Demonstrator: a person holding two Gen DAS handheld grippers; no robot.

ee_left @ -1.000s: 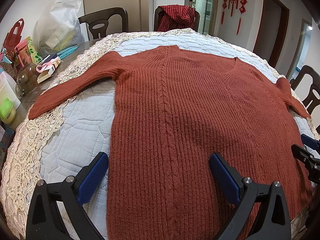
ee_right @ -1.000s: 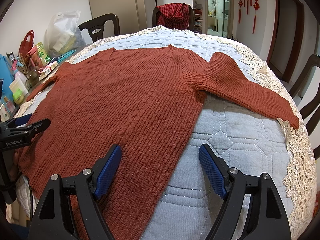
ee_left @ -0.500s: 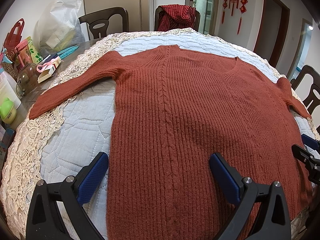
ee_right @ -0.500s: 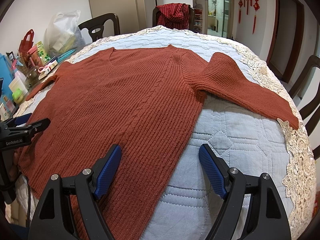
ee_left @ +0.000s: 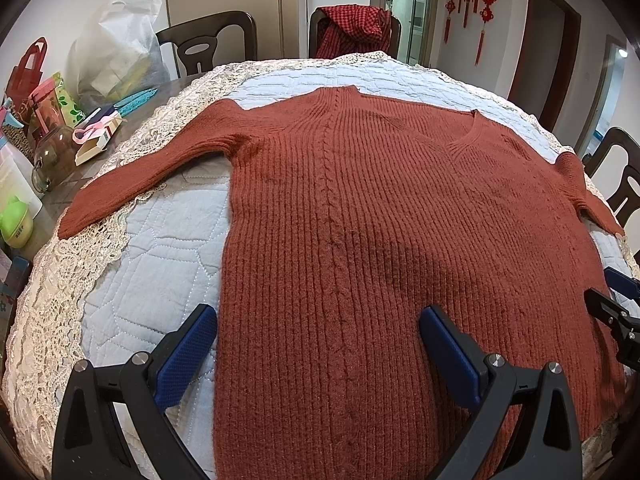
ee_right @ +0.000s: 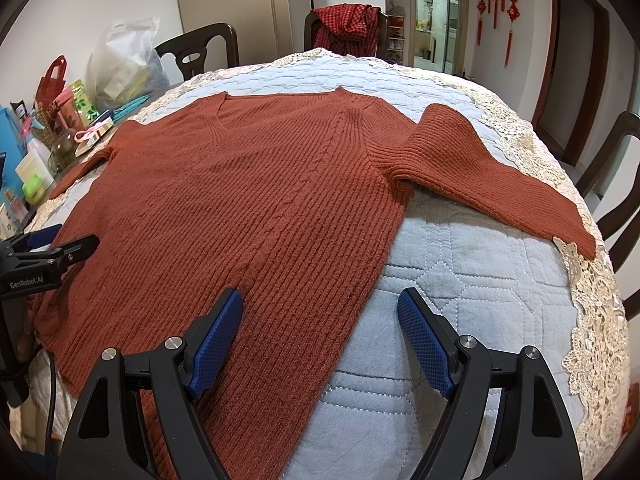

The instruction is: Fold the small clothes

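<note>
A rust-red ribbed V-neck sweater (ee_left: 380, 240) (ee_right: 248, 208) lies flat and spread out on a quilted pale-blue cloth, both sleeves stretched to the sides. My left gripper (ee_left: 318, 340) hovers open above the sweater's lower left hem, nothing between its blue pads. My right gripper (ee_right: 320, 330) is open too, straddling the sweater's right side edge near the hem. The left sleeve (ee_left: 152, 172) runs out over the lace border. The right sleeve (ee_right: 492, 176) reaches toward the table's right edge. Each gripper shows at the edge of the other's view.
The round table carries a quilted cover with a lace border (ee_left: 60, 300). Bags, bottles, a jar and boxes (ee_left: 52, 128) crowd its left side. Dark wooden chairs stand around, one draped with a red checked garment (ee_left: 352, 28). Doorways lie behind to the right.
</note>
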